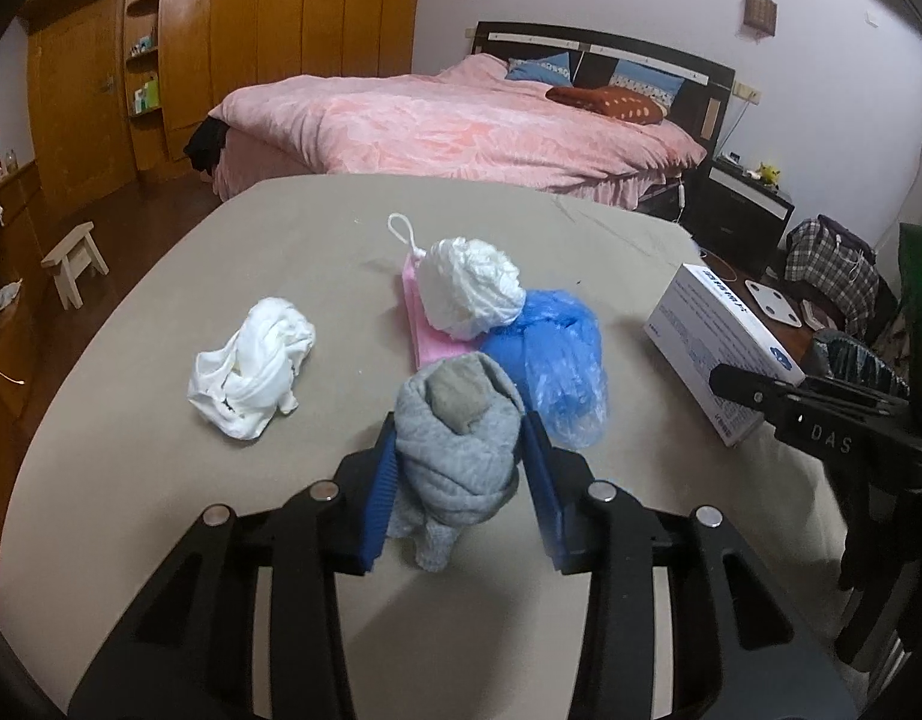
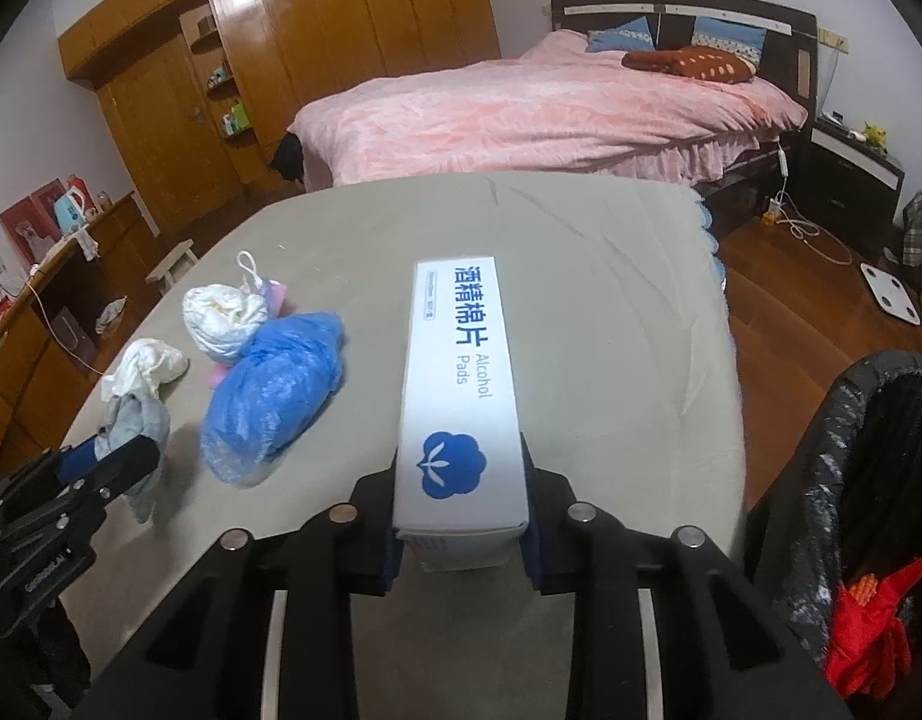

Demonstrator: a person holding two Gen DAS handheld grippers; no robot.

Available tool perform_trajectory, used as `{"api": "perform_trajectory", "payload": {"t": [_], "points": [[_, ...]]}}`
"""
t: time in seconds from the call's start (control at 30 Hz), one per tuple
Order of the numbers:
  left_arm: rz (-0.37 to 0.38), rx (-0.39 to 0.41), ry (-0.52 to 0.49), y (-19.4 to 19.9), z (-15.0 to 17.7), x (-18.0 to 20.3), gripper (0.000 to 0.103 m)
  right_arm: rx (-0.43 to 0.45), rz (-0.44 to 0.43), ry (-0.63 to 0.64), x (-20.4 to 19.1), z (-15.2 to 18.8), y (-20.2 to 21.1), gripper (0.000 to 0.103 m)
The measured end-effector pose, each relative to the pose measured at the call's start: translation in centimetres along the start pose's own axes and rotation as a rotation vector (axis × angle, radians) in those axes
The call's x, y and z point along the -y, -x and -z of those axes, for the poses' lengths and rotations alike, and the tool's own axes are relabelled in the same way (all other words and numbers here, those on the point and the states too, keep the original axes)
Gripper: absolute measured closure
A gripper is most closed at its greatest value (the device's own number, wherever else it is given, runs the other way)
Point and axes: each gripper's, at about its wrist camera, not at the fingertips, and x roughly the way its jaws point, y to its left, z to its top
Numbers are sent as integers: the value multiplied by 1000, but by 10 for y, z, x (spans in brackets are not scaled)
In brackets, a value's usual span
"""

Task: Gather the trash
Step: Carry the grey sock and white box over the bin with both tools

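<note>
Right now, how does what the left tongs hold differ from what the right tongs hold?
The left tongs pinch a soft, crumpled grey cloth bundle; the right tongs clamp a rigid white alcohol pads box. The bundle is rounded and drooping; the box is long and straight-edged. Both are over the grey table.

Both wrist views are dimly lit by warm indoor light that seems to come from overhead, though no lamp is in frame. The wardrobe (image 2: 341, 6) doors carry bright vertical glare. Soft shadows pool under the blue bag (image 2: 275, 390) and beneath the alcohol pad box (image 2: 458, 396). Fisheye distortion bends the table (image 1: 161, 300) edge and the walls, and black vignetting fills the corners. Fine detail is grainy; a green flare glows at the left view's right edge.
</note>
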Motion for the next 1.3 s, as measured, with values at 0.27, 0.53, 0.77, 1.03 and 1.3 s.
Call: {"api": "perform_trajectory", "payload": {"t": [0.27,0.53,0.77,1.03,1.3], "points": [[15,48,-16,19,-9,12,65,49,-13,7,-2,-3,37,73],[30,106,-28,44,-23,30,65,108,-6,15,3,-8,82,73],[66,144,-52,65,-29,56,65,149,21,15,12,-4,122,73],[130,177,-105,84,-34,102,65,194,75,-14,38,6,165,73],[212,189,-164,94,-30,157,65,239,151,-72,74,19,205,73]]}}
